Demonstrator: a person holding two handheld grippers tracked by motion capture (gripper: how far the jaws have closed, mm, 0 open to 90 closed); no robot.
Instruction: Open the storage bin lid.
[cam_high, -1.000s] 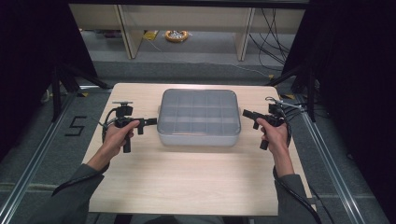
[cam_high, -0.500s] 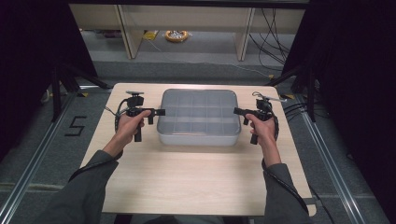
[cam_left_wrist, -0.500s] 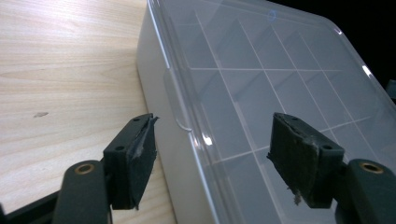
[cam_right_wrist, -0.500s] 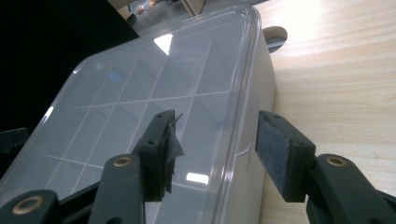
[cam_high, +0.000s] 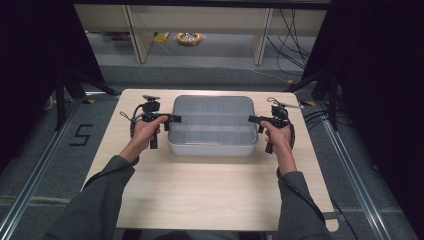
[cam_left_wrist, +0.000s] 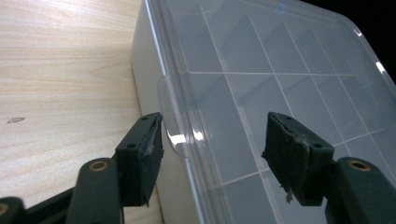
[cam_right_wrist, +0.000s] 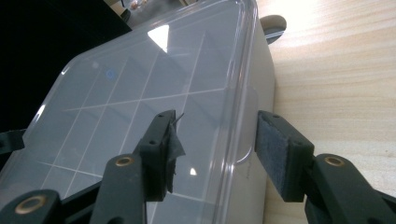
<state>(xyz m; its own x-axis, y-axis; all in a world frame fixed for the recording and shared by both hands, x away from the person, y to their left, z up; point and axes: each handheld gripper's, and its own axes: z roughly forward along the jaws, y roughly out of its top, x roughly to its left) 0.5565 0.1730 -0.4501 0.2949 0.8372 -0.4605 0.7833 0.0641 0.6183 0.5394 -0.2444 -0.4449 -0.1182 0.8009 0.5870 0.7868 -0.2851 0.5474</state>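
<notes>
A: What's the biggest thing here?

B: The pale wooden desk (cam_high: 210, 200). On it, between the two tools, sits a translucent grey rectangular plastic box (cam_high: 212, 125) with a clear lid and a grid of compartments inside.

A: Where is the left tool?

B: The left tool (cam_high: 172, 119) is at the box's left short side, held level in the person's left hand (cam_high: 147, 129). In the left gripper view its two black jaws straddle the lid's edge, right at a small clear latch tab (cam_left_wrist: 170, 116); one jaw is outside by the box wall, the other over the lid.

A: Is it gripping?

B: Not yet. The jaws have just been closing, with the lid's rim between them, but gaps show on both sides.

A: And the right tool?

B: The right tool (cam_high: 253, 119) mirrors it at the box's right short side, in the right hand (cam_high: 277, 136). Its jaws stand part open around the rim there, one pad above the lid, one outside the wall, neither touching. They too have been closing.
</notes>
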